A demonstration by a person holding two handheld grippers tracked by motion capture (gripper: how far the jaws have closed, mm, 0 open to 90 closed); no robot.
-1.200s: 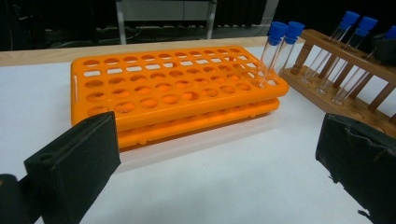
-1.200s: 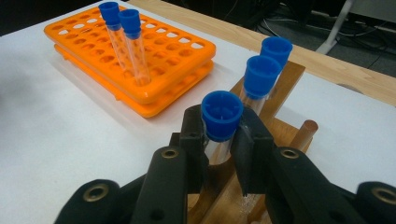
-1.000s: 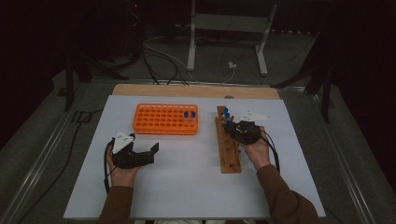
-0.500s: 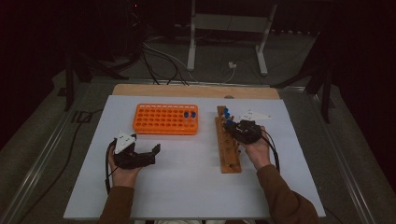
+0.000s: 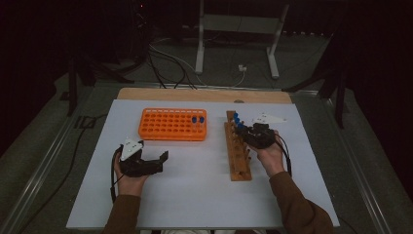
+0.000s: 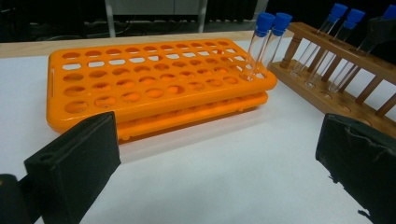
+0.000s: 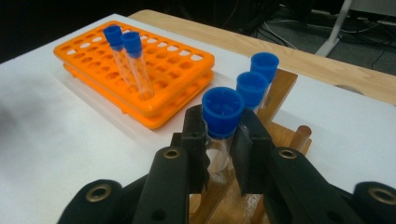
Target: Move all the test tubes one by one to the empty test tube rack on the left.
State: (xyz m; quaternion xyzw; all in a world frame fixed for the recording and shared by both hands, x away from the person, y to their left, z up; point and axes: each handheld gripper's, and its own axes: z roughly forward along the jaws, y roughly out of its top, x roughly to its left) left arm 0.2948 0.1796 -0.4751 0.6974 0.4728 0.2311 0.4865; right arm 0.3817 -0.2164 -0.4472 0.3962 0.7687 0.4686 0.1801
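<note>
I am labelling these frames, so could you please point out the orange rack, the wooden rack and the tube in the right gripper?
orange rack (image 6: pixel 140 88): left gripper view, top face.
wooden rack (image 5: pixel 237 161): high view, base.
tube (image 7: pixel 222 110): right gripper view, blue cap.

The room is dim — its far side almost black. A white table top (image 5: pixel 204 195) rests on a wooden board (image 5: pixel 204 94) that shows along the back edge. Behind, on grey floor (image 5: pixel 302 68), stand a pale metal stand (image 5: pixel 200 39) and loose cables (image 5: pixel 165 58) — dark frames either side.
</note>
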